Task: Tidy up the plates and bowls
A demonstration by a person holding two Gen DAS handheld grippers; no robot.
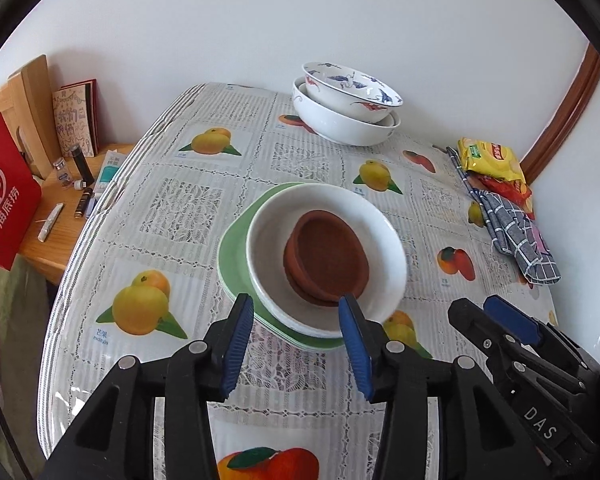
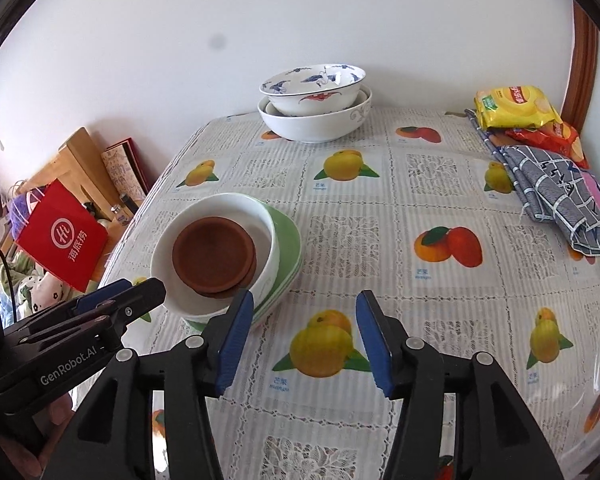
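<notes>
A stack stands mid-table: green plates [image 1: 236,248] [image 2: 288,236], a white bowl [image 1: 268,240] [image 2: 220,208] on them, and brown saucers [image 1: 328,256] [image 2: 212,252] inside the bowl. At the back by the wall a blue-patterned bowl [image 1: 352,88] [image 2: 312,88] sits nested in a larger white bowl [image 1: 340,124] [image 2: 316,126]. My left gripper [image 1: 298,312] is open just in front of the stack's near rim, its pads not pressing on it. My right gripper [image 2: 305,304] is open over bare tablecloth to the right of the stack, holding nothing.
Yellow and red snack packets [image 1: 488,156] [image 2: 516,108] and a checked grey cloth [image 1: 516,232] [image 2: 560,200] lie along the table's right side. Off the left edge stand a wooden side table [image 1: 60,216] with small bottles and a red bag [image 1: 4,200] [image 2: 64,236].
</notes>
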